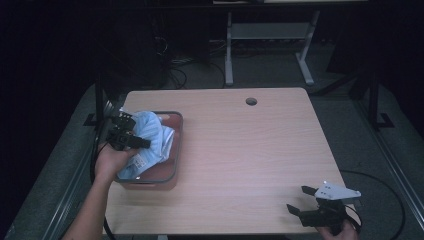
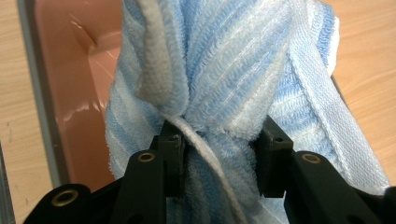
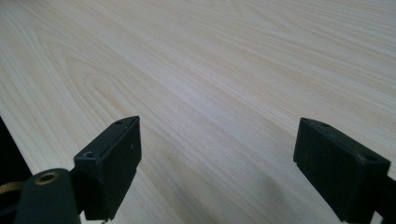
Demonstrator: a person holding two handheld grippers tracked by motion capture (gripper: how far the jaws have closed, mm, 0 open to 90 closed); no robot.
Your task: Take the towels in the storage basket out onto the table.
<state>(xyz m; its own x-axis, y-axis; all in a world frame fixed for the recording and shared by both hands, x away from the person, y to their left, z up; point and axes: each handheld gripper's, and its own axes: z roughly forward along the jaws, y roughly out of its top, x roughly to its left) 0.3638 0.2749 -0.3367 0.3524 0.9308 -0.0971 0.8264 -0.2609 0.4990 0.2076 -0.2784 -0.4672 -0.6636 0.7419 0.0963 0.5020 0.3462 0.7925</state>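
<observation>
A light blue and white striped towel (image 1: 152, 142) lies bunched in a pink bin with a grey rim (image 1: 178, 131) at the table's left side. My left gripper (image 1: 134, 135) is over the bin, shut on a fold of the towel (image 2: 224, 88), which is pinched between its two black jaws. The bin's pink inner wall (image 2: 74, 93) shows behind the cloth. My right gripper (image 1: 300, 198) rests near the table's front right corner, jaws wide apart, with bare wood (image 3: 219, 93) between them.
The light wood table (image 1: 250, 150) has a round cable hole (image 1: 251, 101) near its far edge. Behind it stand a white desk frame (image 1: 265, 45) and dark cables on the floor. A black cable (image 1: 390, 200) loops off the right gripper.
</observation>
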